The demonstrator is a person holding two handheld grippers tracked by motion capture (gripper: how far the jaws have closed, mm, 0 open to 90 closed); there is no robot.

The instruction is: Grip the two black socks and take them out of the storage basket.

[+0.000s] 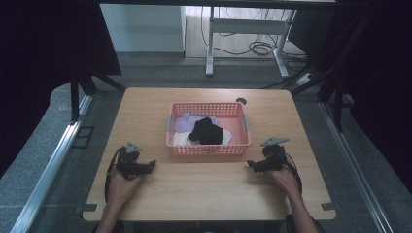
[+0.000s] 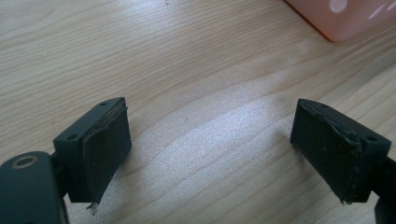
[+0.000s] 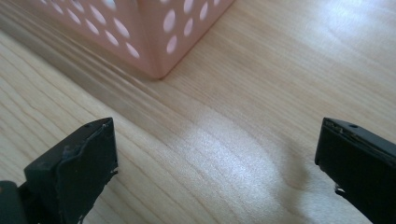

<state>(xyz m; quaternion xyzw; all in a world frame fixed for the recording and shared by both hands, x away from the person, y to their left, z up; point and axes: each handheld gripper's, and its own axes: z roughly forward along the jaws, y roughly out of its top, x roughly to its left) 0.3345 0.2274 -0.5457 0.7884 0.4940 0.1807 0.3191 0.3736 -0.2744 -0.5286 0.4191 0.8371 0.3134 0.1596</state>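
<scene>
Held 2 black grippers, left gripper (image 1: pixel 151 165) and right gripper (image 1: pixel 249 164), each topped with a grey 3-cornered plate, trailing black cable; worn, ragged pads (image 2: pixel 105 158); forearms bare.

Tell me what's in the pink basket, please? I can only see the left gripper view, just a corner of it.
Observer: The pink basket holds a pile of cloth: a black piece on top, a lilac piece behind it, and something white at the front.
Operator: Is my other gripper holding anything?
Observer: No. In the right gripper view the right gripper is open, with bare table between its fingers.
Operator: Where is it?
Observer: In the high view the right gripper rests on the wooden table, off the basket's front right corner. Your left gripper mirrors it at the front left corner.
</scene>
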